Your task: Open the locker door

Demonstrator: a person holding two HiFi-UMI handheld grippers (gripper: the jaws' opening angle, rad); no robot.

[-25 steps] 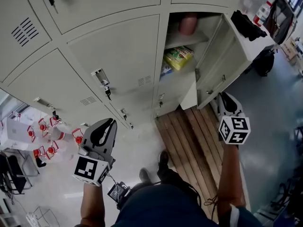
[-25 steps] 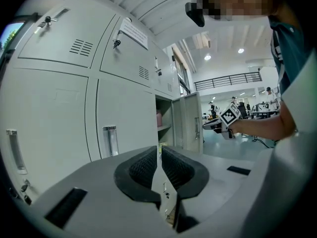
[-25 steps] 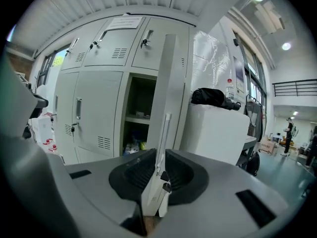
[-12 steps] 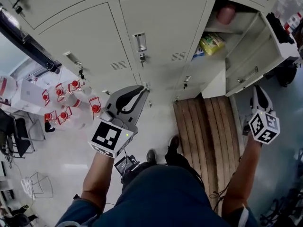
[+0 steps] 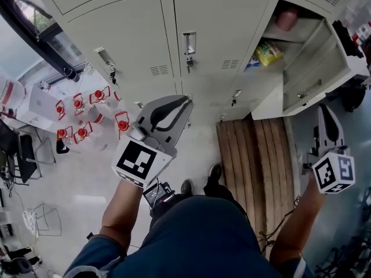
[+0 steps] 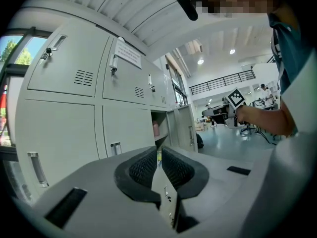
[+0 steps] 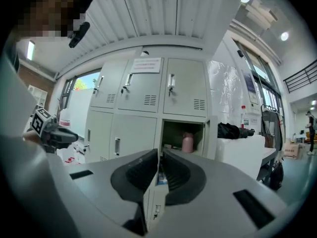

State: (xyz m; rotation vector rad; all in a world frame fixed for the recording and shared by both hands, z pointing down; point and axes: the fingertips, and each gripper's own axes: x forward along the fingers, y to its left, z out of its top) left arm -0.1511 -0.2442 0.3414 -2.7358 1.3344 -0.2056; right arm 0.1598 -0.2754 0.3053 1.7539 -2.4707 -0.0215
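A bank of grey lockers fills the top of the head view. One locker door (image 5: 316, 77) at the right stands swung open, showing a pink bottle (image 5: 287, 17) and a yellow pack (image 5: 268, 52) on the shelves. My right gripper (image 5: 326, 110) hangs below and to the right of that door, clear of it. Its jaws are closing with nothing between them, and a thin gap remains (image 7: 159, 155). My left gripper (image 5: 186, 103) points at the closed lockers below a door handle (image 5: 189, 42), its jaws together and empty (image 6: 159, 152). Both gripper views show the open door (image 7: 212, 138) (image 6: 185, 133) from a distance.
A wooden platform (image 5: 258, 167) lies on the floor in front of the open locker. Red-capped jugs (image 5: 81, 112) stand at the left by a window. A white cabinet with a black bag (image 7: 233, 131) stands right of the lockers. The person's feet show below.
My right gripper has drawn back down and to the right, away from the open door. My left gripper has risen and moved right, closer to the closed lockers. The head view has panned left.
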